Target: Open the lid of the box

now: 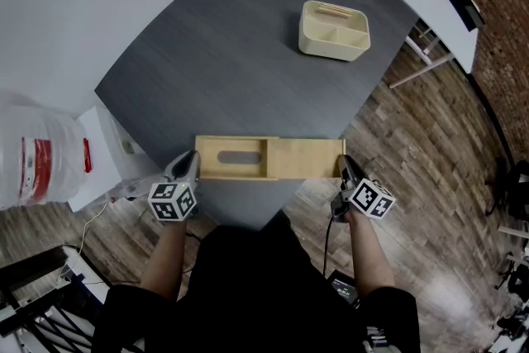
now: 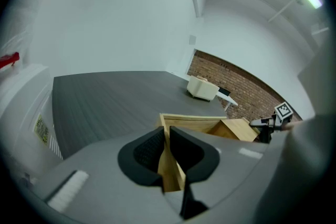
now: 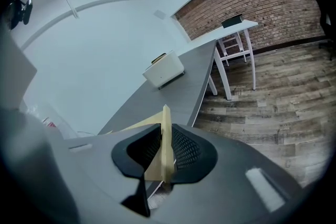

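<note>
Desk [image 1: 231,70] edge is your hazard: the wooden box [image 1: 235,159] lies across its near corner, and the lid [image 1: 307,158] at the right end reaches the edge. Your left gripper [image 1: 191,164] is clamped on the box's left end wall, and your right gripper [image 1: 343,167] on the thin lid panel. Pull skewed and the lid may jam; lose the left hold and the box could drag off

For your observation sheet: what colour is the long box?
The box is pale natural wood; the head view shows it best.
</note>
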The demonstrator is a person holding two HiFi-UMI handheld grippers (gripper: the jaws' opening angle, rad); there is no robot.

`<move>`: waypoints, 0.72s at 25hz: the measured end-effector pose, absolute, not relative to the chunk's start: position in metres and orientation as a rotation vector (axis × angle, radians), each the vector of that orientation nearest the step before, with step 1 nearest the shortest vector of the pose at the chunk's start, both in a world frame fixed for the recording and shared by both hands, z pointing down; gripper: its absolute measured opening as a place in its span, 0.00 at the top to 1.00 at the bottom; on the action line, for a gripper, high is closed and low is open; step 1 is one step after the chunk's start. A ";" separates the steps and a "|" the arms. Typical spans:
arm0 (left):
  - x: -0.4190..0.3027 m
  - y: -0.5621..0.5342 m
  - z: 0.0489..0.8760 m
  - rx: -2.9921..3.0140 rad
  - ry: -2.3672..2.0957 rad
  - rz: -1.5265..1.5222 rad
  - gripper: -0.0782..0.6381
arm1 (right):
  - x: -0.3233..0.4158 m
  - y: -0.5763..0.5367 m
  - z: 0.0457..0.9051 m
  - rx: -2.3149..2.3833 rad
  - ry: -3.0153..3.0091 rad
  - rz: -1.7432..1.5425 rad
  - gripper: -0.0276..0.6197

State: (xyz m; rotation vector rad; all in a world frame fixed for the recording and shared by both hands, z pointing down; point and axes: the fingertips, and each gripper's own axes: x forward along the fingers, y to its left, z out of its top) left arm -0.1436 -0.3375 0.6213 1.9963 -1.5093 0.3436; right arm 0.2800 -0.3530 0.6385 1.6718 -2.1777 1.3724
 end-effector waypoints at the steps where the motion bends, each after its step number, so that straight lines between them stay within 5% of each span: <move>1: -0.144 -0.337 0.621 1.995 -1.510 0.343 0.84 | 0.280 -0.353 0.638 1.673 -2.179 1.364 0.85; 5: -0.143 -0.338 0.621 2.000 -1.511 0.333 0.84 | 0.282 -0.355 0.636 1.699 -2.177 1.263 0.82; 8: -0.143 -0.339 0.622 2.011 -1.508 0.331 0.84 | 0.285 -0.357 0.634 1.733 -2.174 1.213 0.67; 18: -0.144 -0.348 0.588 2.156 -1.521 0.161 0.84 | 0.297 -0.343 0.590 1.930 -2.127 0.791 0.63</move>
